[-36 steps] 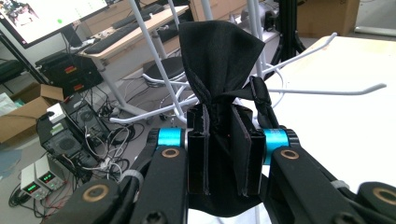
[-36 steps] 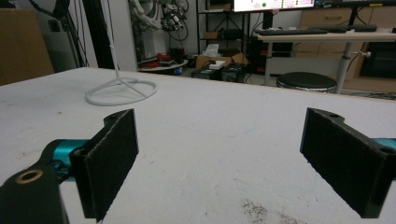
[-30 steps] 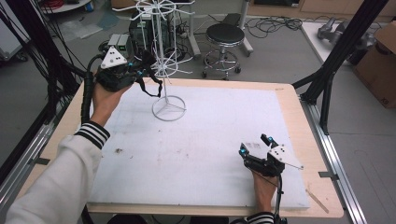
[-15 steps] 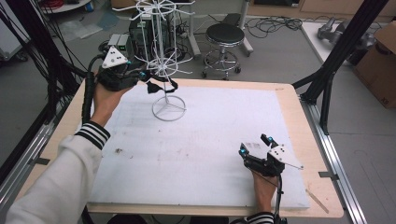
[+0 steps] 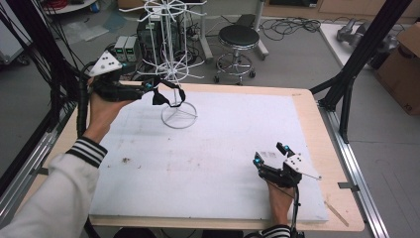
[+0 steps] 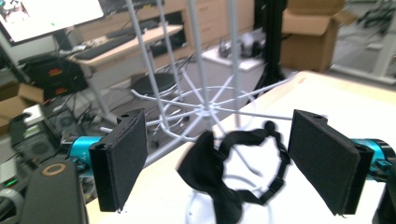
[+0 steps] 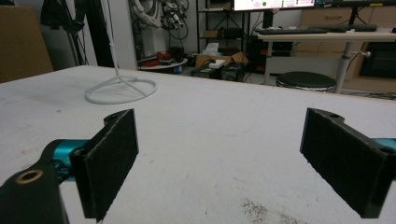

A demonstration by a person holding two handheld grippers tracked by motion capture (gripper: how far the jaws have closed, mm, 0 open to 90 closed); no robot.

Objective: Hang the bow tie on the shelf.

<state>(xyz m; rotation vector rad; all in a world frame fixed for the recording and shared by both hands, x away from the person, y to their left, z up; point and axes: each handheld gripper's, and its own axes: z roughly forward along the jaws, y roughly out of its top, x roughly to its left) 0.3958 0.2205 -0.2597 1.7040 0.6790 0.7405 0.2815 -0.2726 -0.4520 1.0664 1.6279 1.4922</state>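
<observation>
A white wire rack (image 5: 171,54) stands on its ring base (image 5: 179,117) at the back left of the white table mat (image 5: 213,148). A black bow tie with its strap (image 5: 161,96) hangs from one of the rack's lower arms. My left gripper (image 5: 147,89) is held in the air just left of it, open. In the left gripper view the bow tie (image 6: 210,172) hangs between and just beyond the wide-apart jaws, in front of the rack's hub (image 6: 205,110). My right gripper (image 5: 270,154) rests low over the mat's front right, open and holding nothing; its view shows the ring base (image 7: 121,88) far off.
A black stool (image 5: 239,37) and electronics boxes (image 5: 126,47) stand on the floor behind the table. A black frame post (image 5: 354,69) rises at the table's right edge, with a cardboard box (image 5: 403,64) beyond it. A dark speck (image 5: 125,159) lies on the mat's left part.
My left gripper has drawn back a little to the left, and the bow tie now hangs from the rack arm off its jaws. The right gripper has not moved.
</observation>
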